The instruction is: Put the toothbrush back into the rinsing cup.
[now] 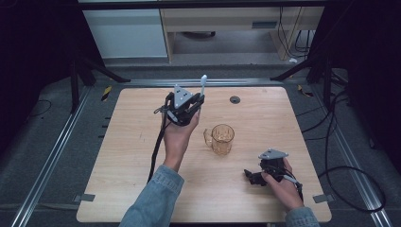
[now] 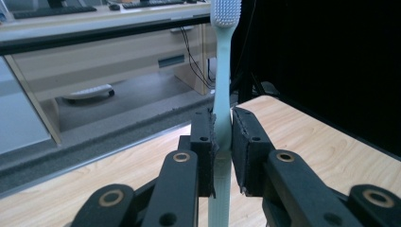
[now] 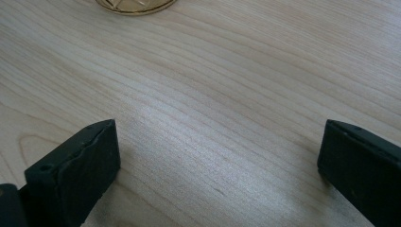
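An amber transparent plastic mug (image 1: 222, 138) stands mid-worktop (image 1: 255, 113). The left tool (image 1: 197, 100), behind-left of it, holds a pale toothbrush (image 1: 203, 84) upright. The right tool (image 1: 249, 176) rests front-right.

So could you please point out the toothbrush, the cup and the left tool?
toothbrush (image 2: 221, 71), left gripper view, on its handle.
cup (image 1: 222, 138), high view, on its amber wall.
left tool (image 2: 222, 142), left gripper view, between its fingertips.

Both forearms wear faded blue denim sleeves (image 1: 153, 198) with cuffs at the wrists. The left black two-jaw gripper (image 1: 193, 105) carries a grey three-cornered plate (image 1: 181, 96) and trails a black cable (image 1: 157, 146). The right black two-jaw gripper (image 1: 251, 176) bears a similar grey plate. Brass-ringed pivots stud the left linkage (image 2: 181, 157).
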### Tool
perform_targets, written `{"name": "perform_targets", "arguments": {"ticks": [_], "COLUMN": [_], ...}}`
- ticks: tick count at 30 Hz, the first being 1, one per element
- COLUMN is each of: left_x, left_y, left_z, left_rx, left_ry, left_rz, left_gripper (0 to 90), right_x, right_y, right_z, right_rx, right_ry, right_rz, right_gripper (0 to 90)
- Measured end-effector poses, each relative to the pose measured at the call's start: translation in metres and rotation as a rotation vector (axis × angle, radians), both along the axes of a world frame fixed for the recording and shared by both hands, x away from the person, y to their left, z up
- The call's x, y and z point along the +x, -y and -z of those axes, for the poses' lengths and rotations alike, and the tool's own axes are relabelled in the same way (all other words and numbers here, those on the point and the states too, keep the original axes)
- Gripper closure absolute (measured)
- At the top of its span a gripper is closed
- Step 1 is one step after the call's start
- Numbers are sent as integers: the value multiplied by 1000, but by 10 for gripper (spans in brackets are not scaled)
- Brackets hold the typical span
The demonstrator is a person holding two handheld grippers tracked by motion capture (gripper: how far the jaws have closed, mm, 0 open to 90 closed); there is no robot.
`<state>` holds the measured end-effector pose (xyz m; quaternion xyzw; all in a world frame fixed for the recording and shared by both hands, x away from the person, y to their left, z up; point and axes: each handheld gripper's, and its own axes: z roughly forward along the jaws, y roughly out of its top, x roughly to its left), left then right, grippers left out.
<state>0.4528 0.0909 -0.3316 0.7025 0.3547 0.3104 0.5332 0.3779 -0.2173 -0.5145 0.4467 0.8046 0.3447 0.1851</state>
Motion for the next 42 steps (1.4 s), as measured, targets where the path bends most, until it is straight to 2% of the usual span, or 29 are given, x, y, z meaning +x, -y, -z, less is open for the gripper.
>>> {"name": "perform_targets", "arguments": {"ticks": [9, 11, 20, 24, 25, 32, 36, 42], "left_x": [-3, -4, -9, -11, -10, -12, -12, -15], "left_y": [5, 7, 9, 10, 10, 12, 12, 10], "left_z": [0, 0, -1, 2, 4, 10, 15, 19], "left_rx": [-31, -44, -77, -96, -107, -119, -128, -156], "left_ry": [34, 59, 112, 149, 156, 179, 178, 199], "left_rz": [0, -7, -12, -12, -12, -10, -5, -15], "left_gripper": [789, 789, 789, 789, 789, 789, 788, 788], "right_x": [0, 0, 0, 0, 1, 0, 0, 0], "right_y": [0, 0, 0, 0, 0, 0, 0, 0], "right_z": [0, 0, 0, 0, 1, 0, 0, 0], "right_rx": [0, 0, 0, 0, -10, 1, 1, 1], "right_ry": [-1, 0, 0, 0, 12, 1, 1, 1], "right_rz": [0, 0, 0, 0, -4, -1, -1, -1], "right_gripper": [4, 4, 4, 4, 4, 4, 4, 4]}}
